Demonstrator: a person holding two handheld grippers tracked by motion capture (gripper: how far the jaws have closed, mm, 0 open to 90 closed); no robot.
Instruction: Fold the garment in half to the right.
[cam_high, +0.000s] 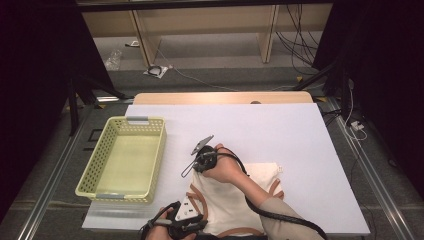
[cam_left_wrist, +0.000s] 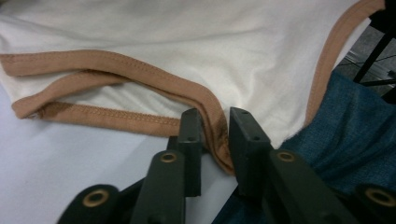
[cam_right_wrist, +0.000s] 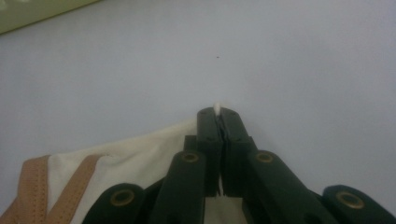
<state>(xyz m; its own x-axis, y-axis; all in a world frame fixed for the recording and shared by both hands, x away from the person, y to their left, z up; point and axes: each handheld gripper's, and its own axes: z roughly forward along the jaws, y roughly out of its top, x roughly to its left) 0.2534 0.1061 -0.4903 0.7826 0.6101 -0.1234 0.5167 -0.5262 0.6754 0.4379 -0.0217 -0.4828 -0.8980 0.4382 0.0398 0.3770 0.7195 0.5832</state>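
The cream garment (cam_high: 235, 197) lies at the tabletop's (cam_high: 280, 130) near edge. The right gripper (cam_right_wrist: 218, 112) has its fingers clamped on a cloth corner. The left gripper's (cam_left_wrist: 215, 126) fingers pinch its tan trim (cam_left_wrist: 140, 70).

From my high view the bottom edge cuts off the left gripper (cam_high: 186, 216) and the near hem of the cream garment (cam_high: 235, 200), and the right forearm hides its middle. In the right gripper view I can't tell how much cloth the jaws pinch
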